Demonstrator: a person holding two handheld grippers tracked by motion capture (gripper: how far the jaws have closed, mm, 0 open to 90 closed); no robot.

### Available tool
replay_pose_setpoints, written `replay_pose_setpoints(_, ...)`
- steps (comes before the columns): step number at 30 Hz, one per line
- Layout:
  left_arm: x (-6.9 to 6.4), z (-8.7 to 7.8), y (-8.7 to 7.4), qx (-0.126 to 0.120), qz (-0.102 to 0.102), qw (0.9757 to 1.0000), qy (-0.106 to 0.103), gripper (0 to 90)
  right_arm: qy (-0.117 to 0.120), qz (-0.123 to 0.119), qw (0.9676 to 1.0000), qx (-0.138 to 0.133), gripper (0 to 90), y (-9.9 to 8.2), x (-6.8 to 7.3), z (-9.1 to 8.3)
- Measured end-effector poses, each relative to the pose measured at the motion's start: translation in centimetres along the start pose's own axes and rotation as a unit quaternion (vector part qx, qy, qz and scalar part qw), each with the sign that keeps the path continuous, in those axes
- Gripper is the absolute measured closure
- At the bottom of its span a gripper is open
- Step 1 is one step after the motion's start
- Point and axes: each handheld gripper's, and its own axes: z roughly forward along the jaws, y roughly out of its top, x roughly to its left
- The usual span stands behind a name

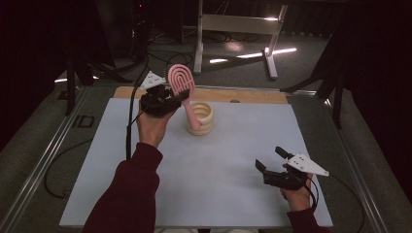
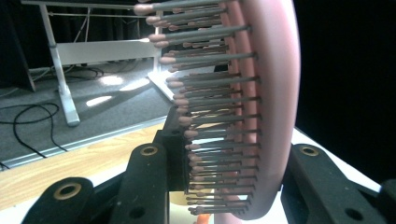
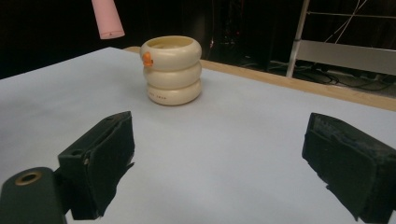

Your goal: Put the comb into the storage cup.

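Note:
A pink hairbrush (image 1: 181,80) is held up in the air, bristle head on top and handle slanting down. My left gripper (image 1: 175,97) is shut on its head, and in the left gripper view the bristles (image 2: 219,116) and pink back (image 2: 275,107) sit between the black jaws. A cream ringed cup (image 1: 200,118) with a small orange mark stands on the white mat (image 1: 233,155). The handle's end (image 3: 108,18) hangs above and to one side of the cup (image 3: 172,70), outside it. My right gripper (image 1: 270,159) rests low at the right, open and holding nothing (image 3: 219,158).
The mat covers a wooden tabletop whose far edge (image 1: 252,95) shows behind the cup. A white metal frame (image 1: 233,24) and cables lie on the floor beyond the table. The mat between the cup and my right gripper is bare.

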Motion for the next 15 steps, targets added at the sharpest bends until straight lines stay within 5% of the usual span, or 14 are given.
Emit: replay_pose_setpoints(15,-0.05,1.04,0.8,-0.01,0.008,0.9998,0.013,64.5,-0.019,-0.021,0.9995,0.011,9.2,-0.25,0.18,-0.27)
